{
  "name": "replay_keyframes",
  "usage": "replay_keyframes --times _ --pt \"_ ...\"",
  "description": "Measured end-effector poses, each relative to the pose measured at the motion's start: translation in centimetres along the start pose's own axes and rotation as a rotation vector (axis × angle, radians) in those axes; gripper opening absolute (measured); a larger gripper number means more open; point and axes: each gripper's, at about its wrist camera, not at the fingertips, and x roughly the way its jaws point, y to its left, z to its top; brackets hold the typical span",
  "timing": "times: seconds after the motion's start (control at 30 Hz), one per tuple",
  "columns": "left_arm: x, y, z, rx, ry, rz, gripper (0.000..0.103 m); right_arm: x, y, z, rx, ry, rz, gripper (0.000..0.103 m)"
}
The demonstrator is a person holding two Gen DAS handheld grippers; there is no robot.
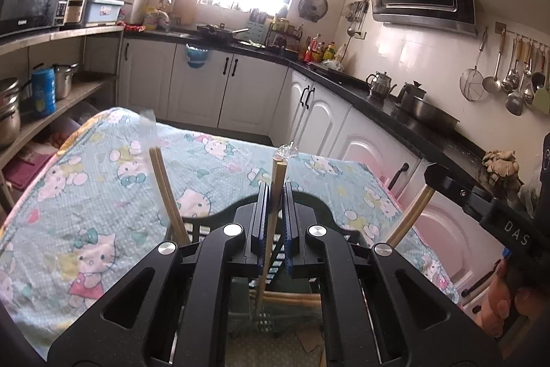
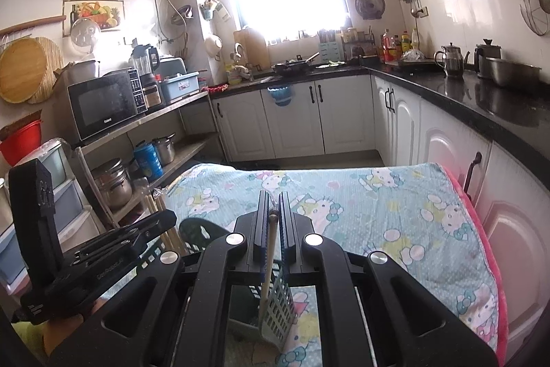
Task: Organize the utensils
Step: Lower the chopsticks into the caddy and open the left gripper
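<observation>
My left gripper (image 1: 275,186) is shut on a wooden chopstick (image 1: 277,174) held upright, its lower end down in a dark green slotted utensil basket (image 1: 197,227). More chopsticks (image 1: 165,191) lean out of the basket's left side, and one chopstick (image 1: 409,215) leans out at the right under the other gripper. My right gripper (image 2: 274,195) is shut on a pale chopstick (image 2: 270,260) that points down beside a light green slotted holder (image 2: 280,308). The dark basket (image 2: 196,229) and the left gripper's body (image 2: 103,253) show at the left.
The table wears a Hello Kitty cloth (image 1: 86,195) with a pink edge (image 2: 481,246) on the right. A black counter (image 2: 481,98) with kettles and a steel bowl (image 2: 512,74) runs along the right. Shelves with a microwave (image 2: 103,102) and pots stand at the left.
</observation>
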Motion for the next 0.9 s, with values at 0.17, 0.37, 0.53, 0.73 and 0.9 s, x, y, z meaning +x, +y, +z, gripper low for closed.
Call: replay_keyframes --times 0.17,0.37,0.53,0.73,0.9 --pt "-0.2 0.5 -0.5 -0.013 0.011 0.006 0.002 -0.4 -0.3 -0.7 0.003 0.025 0.015 0.007" --pt "-0.6 1.1 -0.6 -0.028 0.018 0.018 0.005 -1.0 -0.3 -1.3 0.015 0.05 0.025 0.019" --pt "-1.2 1.2 -0.8 -0.03 0.02 0.024 0.009 -1.4 -0.4 -1.7 0.021 0.07 0.028 0.022" --pt "-2.1 1.4 -0.9 -0.03 0.023 0.029 0.017 -2.2 -0.4 -2.0 0.019 0.078 0.03 0.03" --pt "-3.1 1.4 -1.0 -0.023 0.028 0.031 0.027 -2.7 -0.4 -2.4 0.017 0.095 0.029 0.033"
